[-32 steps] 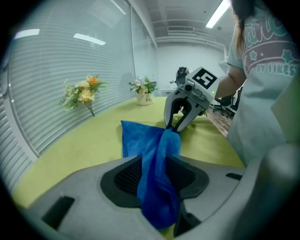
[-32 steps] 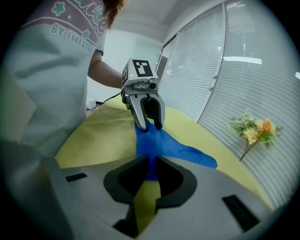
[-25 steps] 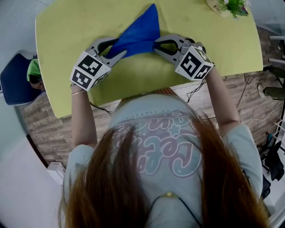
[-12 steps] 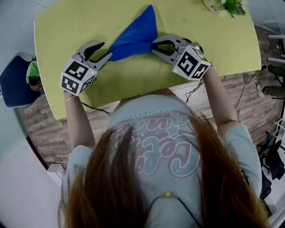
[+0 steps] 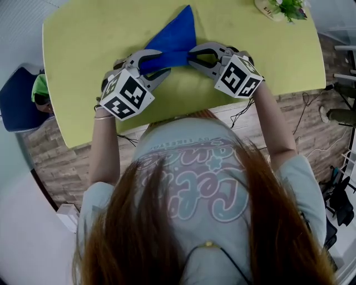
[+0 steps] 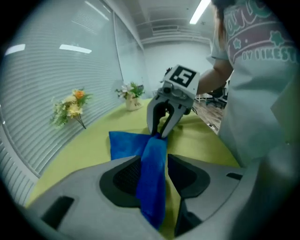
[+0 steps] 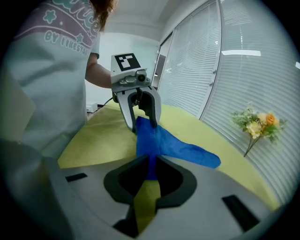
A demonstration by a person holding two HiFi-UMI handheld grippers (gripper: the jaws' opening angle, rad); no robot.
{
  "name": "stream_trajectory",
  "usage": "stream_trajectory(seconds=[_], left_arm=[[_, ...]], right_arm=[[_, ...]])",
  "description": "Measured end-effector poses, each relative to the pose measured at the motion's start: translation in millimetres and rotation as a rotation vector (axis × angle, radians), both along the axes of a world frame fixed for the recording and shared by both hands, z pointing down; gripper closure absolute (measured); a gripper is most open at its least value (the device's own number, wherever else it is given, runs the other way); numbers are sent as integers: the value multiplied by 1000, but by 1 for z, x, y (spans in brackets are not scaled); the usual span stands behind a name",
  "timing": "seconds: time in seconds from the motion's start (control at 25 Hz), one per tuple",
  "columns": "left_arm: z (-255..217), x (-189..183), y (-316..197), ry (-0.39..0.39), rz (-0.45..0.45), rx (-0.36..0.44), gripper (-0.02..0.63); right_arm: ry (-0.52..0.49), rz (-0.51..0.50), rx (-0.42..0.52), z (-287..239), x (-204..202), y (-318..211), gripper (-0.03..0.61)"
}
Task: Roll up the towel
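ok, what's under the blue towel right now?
Yellow-green table shows all round the towel and beneath the stretch running between left claw and right claw. Under the far part lying flat, nothing can be seen: cloth covers it.

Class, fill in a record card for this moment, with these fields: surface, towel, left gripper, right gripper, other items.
surface: yellow-green table
towel: blue towel, a bunched band running from one gripper to the other, one corner pointing away across the table, not yet rolled
left: left gripper open, towel band lying between its jaws
right: right gripper shut on the towel's end
other: flowers at the table's far edge
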State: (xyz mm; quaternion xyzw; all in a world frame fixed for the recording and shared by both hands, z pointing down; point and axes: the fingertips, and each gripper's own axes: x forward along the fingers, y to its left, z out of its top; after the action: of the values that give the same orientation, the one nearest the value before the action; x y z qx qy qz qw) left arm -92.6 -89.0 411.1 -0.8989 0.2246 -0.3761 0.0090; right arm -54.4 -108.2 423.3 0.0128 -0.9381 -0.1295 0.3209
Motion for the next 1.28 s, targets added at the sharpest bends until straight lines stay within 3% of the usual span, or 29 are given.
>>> stream_trajectory(seconds=[0.28,0.72,0.96,1.08,1.28], left_arm=[[19,-7,-1,-86,1,-20,436],[25,-12,1,-71,-38,-9,457],[25,-11,2,-68,-44,-16,457],[26,-11,3,-67,-48,-14,457],[26,-11,2,-76,-41,-15,457]], right_arm=[[-10,9,-10,-2,-1,0,522],[-29,50,-72,-3,2,-1,511],[-7,36,39,-22,6,-5,428],[-9,-28,91,-29,-2,10,411],[121,-93,159,-3,-7,22,393]])
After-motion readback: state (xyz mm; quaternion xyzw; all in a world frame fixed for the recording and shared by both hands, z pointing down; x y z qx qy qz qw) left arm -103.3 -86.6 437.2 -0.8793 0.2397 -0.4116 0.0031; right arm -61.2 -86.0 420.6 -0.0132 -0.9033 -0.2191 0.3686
